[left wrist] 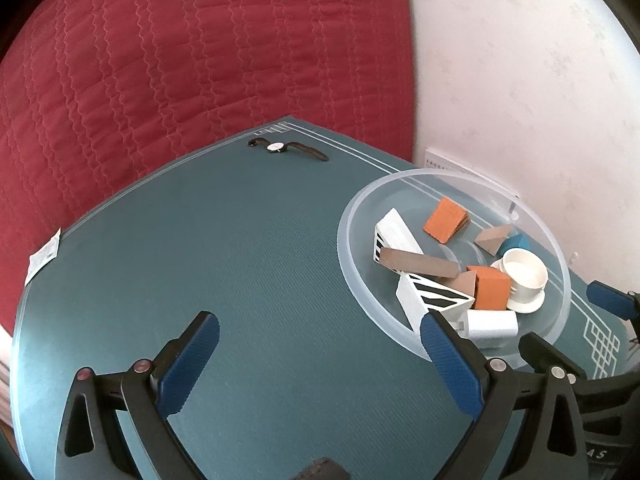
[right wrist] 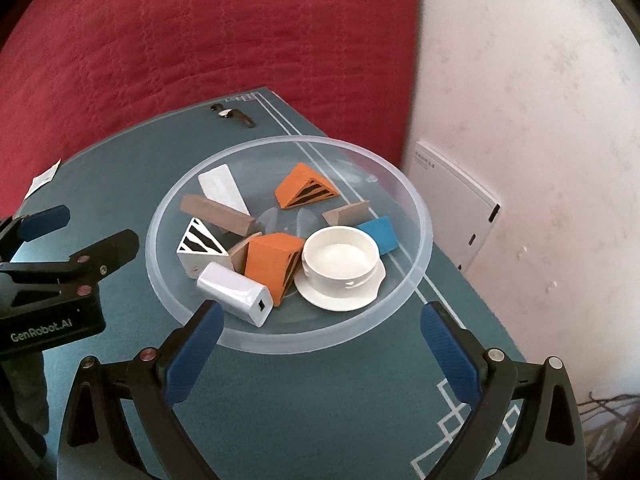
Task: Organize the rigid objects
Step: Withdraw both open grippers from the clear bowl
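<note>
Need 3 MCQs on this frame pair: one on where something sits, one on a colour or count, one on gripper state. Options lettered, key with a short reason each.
1. Where does the wristwatch lie?
A. inside the clear bowl
B. on the teal mat, near its far edge
C. on the red quilt

2. How many blue blocks are in the clear bowl?
A. one
B. three
C. none

3. What state is the right gripper in?
A. shut on the white cup
B. shut on the bowl rim
C. open, holding nothing

Key:
1 B: the watch rests on the teal mat by the far border lines, apart from the bowl.
2 A: only one blue block shows, beside the white cup.
3 C: its fingers stand wide apart over the near side of the bowl with nothing between them.
</note>
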The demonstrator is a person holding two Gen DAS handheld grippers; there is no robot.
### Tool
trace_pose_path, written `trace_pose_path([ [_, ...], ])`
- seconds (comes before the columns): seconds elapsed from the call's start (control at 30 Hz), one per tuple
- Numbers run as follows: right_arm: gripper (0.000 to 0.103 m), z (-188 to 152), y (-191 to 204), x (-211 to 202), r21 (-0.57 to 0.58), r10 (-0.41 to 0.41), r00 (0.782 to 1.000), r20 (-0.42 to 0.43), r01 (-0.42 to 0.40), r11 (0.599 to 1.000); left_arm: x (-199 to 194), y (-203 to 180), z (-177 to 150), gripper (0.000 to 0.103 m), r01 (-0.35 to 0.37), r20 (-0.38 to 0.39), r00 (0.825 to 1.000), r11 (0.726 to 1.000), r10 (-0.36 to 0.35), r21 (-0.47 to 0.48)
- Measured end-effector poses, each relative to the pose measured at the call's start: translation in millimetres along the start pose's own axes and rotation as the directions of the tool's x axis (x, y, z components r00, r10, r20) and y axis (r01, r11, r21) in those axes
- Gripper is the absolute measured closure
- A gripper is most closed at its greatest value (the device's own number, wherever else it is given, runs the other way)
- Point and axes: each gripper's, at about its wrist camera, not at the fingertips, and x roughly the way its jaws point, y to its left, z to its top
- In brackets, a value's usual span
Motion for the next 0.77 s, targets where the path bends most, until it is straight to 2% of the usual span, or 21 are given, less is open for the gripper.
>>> trace_pose_path([
  [0.37,0.004,-2.3,2.0,-0.2,0.001,0.001,1.0,-0.002,-0.001,1.0,4.6,-2.4,-2.1,0.001,-0.005,-0.022,1.0,1.0,0.005,0.019],
  [0.6,0.004,-2.6,7.1,-1.3,-0.003,0.003,1.0,0.003,-0.003,1.0,1.6,-4.0,-3.1,0.001,-0.004,-0.006,1.0,1.0,0.004,0.03],
  [0.77,0.004,3.3,16.8,-3.8,-0.028,0.013,1.0,0.027,-0.012,1.0,3.0,-1.1,-3.1,0.001,-0.02,-0.016,1.0,0.999,0.021,0.027],
])
